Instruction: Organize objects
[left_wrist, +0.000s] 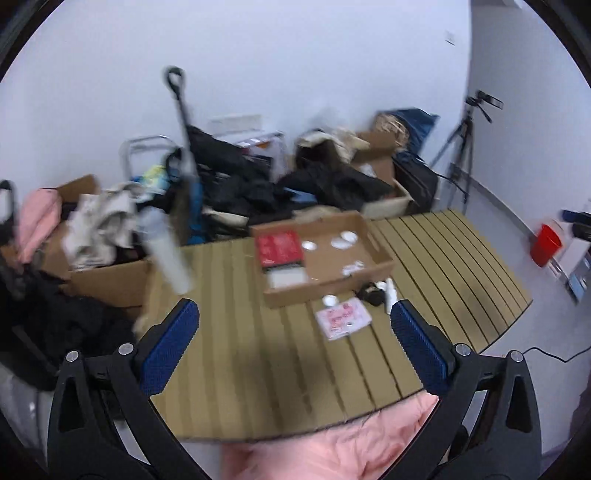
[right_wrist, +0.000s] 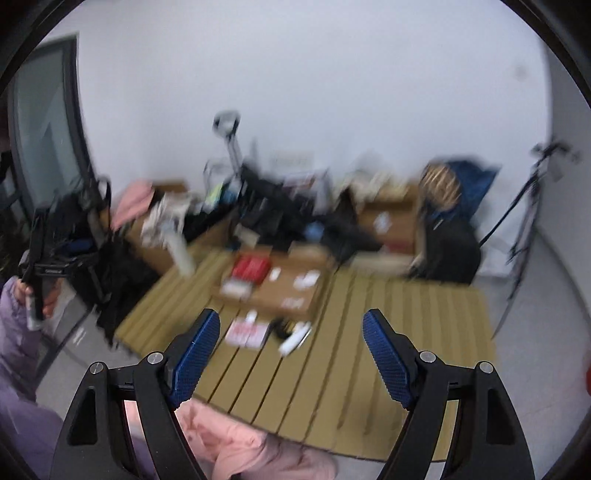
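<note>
I see the slatted worktop (left_wrist: 229, 354) spread under both of my grippers, which hang above its near edge, aimed at the far wall. On it sits a shallow cardboard box (left_wrist: 364, 254) holding a red book (left_wrist: 279, 248); just in front lie a pink packet (left_wrist: 342, 318) and a white tube (left_wrist: 389, 293). My left gripper (left_wrist: 294, 319) is spread wide and carries nothing. My right gripper (right_wrist: 291, 325) is wide too, also carrying nothing.
</note>
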